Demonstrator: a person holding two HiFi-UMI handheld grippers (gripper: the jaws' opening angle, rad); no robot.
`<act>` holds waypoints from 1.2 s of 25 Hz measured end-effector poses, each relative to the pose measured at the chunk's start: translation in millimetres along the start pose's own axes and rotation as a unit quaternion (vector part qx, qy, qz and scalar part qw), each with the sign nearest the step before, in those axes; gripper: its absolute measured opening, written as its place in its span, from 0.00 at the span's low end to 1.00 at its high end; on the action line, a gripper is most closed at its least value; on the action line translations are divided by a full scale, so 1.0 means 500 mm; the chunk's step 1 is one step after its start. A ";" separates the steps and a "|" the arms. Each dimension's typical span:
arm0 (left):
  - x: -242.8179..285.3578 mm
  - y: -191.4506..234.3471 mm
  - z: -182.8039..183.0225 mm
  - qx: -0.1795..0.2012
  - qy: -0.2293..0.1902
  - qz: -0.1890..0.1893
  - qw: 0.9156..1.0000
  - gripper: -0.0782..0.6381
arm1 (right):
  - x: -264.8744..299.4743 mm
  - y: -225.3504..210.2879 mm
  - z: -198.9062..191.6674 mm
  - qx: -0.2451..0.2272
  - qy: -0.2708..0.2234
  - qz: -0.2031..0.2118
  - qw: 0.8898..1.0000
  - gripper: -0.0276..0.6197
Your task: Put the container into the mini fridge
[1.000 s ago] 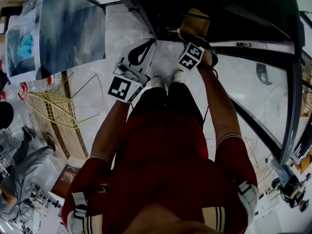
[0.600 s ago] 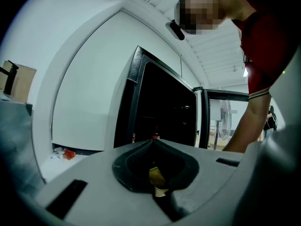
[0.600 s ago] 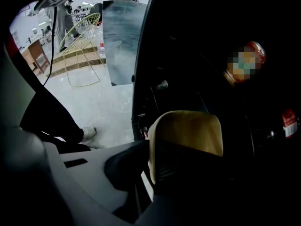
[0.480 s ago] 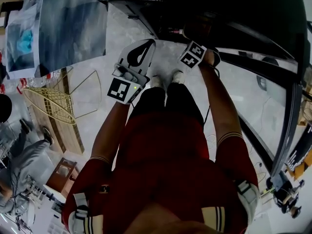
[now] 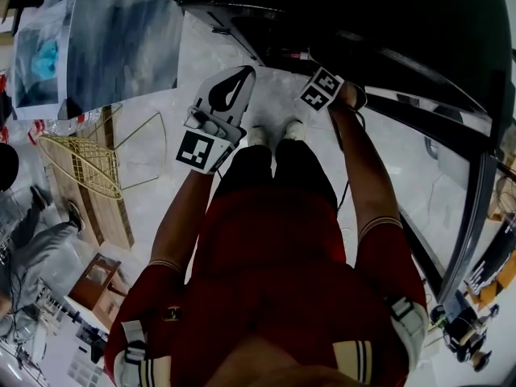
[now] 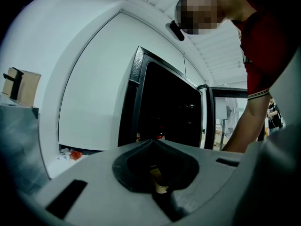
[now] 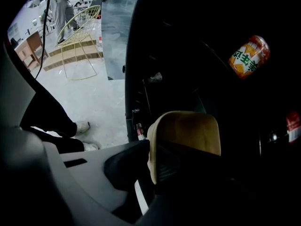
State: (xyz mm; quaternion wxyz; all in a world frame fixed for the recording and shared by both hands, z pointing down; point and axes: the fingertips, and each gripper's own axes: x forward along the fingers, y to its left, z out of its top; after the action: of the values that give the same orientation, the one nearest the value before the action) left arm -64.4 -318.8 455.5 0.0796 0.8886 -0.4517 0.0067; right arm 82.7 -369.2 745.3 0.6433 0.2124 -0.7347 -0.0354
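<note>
The tan container [image 7: 186, 133] sits between the jaws of my right gripper [image 7: 153, 166], well inside the dark mini fridge [image 7: 207, 79]. Those jaws are opening, and the dark finger still lies against the container's side. In the head view my right gripper [image 5: 322, 85] reaches into the fridge's black opening [image 5: 363, 22], and the container is lost in the dark there. My left gripper [image 5: 240, 72] hangs outside over the floor, jaws together and empty. The left gripper view faces the open fridge [image 6: 169, 112].
An orange can [image 7: 249, 55] and a red can [image 7: 292, 126] lie deeper in the fridge. The open fridge door [image 5: 476, 184] stands to the right. A yellow wire chair [image 5: 81, 164], a grey panel [image 5: 121, 39] and wooden steps [image 5: 113, 216] are at the left. My white shoes [image 5: 274, 131] stand before the fridge.
The container showed at the fridge's mouth a second ago; the right gripper has carried it deeper, out of the head view. The left gripper has hardly moved.
</note>
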 end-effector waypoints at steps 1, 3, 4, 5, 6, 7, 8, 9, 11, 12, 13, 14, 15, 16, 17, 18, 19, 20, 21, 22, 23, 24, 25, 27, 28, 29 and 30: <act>-0.001 0.000 0.001 0.001 0.001 0.001 1.000 0.12 | 0.001 -0.004 0.000 0.000 0.000 -0.003 1.000 0.08; -0.001 -0.002 0.002 0.003 0.002 0.002 1.000 0.12 | 0.004 -0.012 -0.001 0.000 -0.001 -0.009 1.000 0.09; -0.001 -0.004 0.002 0.004 0.002 0.003 1.000 0.12 | 0.005 -0.015 -0.003 0.000 -0.002 -0.011 1.000 0.09; -0.001 -0.005 0.002 0.005 0.003 0.004 1.000 0.12 | 0.006 -0.017 -0.004 -0.001 -0.002 -0.014 1.000 0.09; -0.001 -0.007 0.003 0.005 0.005 0.005 1.000 0.12 | 0.007 -0.020 -0.005 -0.001 -0.002 -0.016 1.000 0.09; -0.002 -0.007 0.003 0.006 0.005 0.006 1.000 0.12 | 0.007 -0.022 -0.006 -0.002 -0.003 -0.019 1.000 0.10; -0.002 -0.008 0.004 0.006 0.006 0.006 1.000 0.12 | 0.007 -0.025 -0.005 -0.002 -0.005 -0.022 1.000 0.10; -0.002 -0.008 0.004 0.006 0.005 0.007 1.000 0.12 | 0.006 -0.027 -0.004 -0.002 -0.007 -0.025 1.000 0.11; -0.002 -0.012 0.002 0.007 0.006 0.008 1.000 0.12 | 0.005 -0.027 -0.003 -0.001 -0.012 -0.031 0.999 0.14; -0.002 -0.014 0.000 0.008 0.007 0.007 1.000 0.12 | 0.005 -0.027 -0.004 0.000 -0.015 -0.034 0.999 0.15; -0.001 -0.016 0.000 0.008 0.008 0.007 1.000 0.12 | 0.003 -0.028 -0.004 0.001 -0.017 -0.036 0.999 0.17; 0.000 -0.018 0.001 0.008 0.008 0.006 1.000 0.12 | 0.000 -0.030 -0.004 0.002 -0.019 -0.040 0.999 0.19; 0.000 -0.019 0.003 0.008 0.007 0.006 1.000 0.12 | -0.004 -0.033 -0.003 0.003 -0.022 -0.044 0.999 0.21; 0.000 -0.019 0.006 0.008 0.007 0.005 1.000 0.12 | -0.010 -0.036 -0.001 0.004 -0.024 -0.048 0.999 0.22; -0.001 -0.020 0.008 0.007 0.006 0.005 1.000 0.12 | -0.015 -0.038 0.000 0.005 -0.028 -0.053 0.998 0.23; -0.002 -0.021 0.010 0.006 0.006 0.004 1.000 0.12 | -0.021 -0.039 0.002 0.005 -0.032 -0.058 0.998 0.24; -0.003 -0.023 0.011 0.006 0.006 0.003 1.000 0.12 | -0.027 -0.040 0.003 0.005 -0.036 -0.064 0.997 0.25; -0.003 -0.026 0.012 0.005 0.006 0.002 1.000 0.12 | -0.034 -0.040 0.004 0.006 -0.041 -0.070 0.997 0.26; -0.004 -0.030 0.013 0.005 0.005 0.001 1.000 0.12 | -0.043 -0.041 0.006 0.007 -0.046 -0.076 0.996 0.26; -0.004 -0.034 0.015 0.006 0.004 -0.001 1.000 0.12 | -0.053 -0.043 0.008 0.009 -0.052 -0.083 0.995 0.27; -0.004 -0.038 0.017 0.006 0.004 -0.003 1.000 0.12 | -0.066 -0.046 0.011 0.011 -0.059 -0.091 0.994 0.27; -0.005 -0.042 0.019 0.005 0.003 -0.005 1.000 0.12 | -0.080 -0.049 0.016 0.015 -0.066 -0.099 0.993 0.27; -0.006 -0.045 0.022 0.005 0.002 -0.007 1.000 0.12 | -0.095 -0.050 0.021 0.020 -0.075 -0.104 0.992 0.27; -0.009 -0.053 0.029 0.003 0.000 -0.011 1.000 0.12 | -0.128 -0.049 0.033 0.037 -0.094 -0.110 0.989 0.26; -0.010 -0.057 0.033 0.002 -0.001 -0.013 1.000 0.12 | -0.146 -0.049 0.040 0.046 -0.105 -0.113 0.987 0.26; -0.012 -0.060 0.037 0.002 -0.002 -0.015 1.000 0.12 | -0.166 -0.048 0.047 0.056 -0.116 -0.114 0.985 0.25; -0.014 -0.064 0.042 0.001 -0.003 -0.017 1.000 0.12 | -0.186 -0.047 0.055 0.067 -0.127 -0.116 0.983 0.24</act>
State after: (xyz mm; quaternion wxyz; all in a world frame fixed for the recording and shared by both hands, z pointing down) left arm -43.9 -297.8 430.0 0.0771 0.8965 -0.4363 0.0032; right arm 70.4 -363.4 646.4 0.5204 0.3324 -0.7816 -0.0877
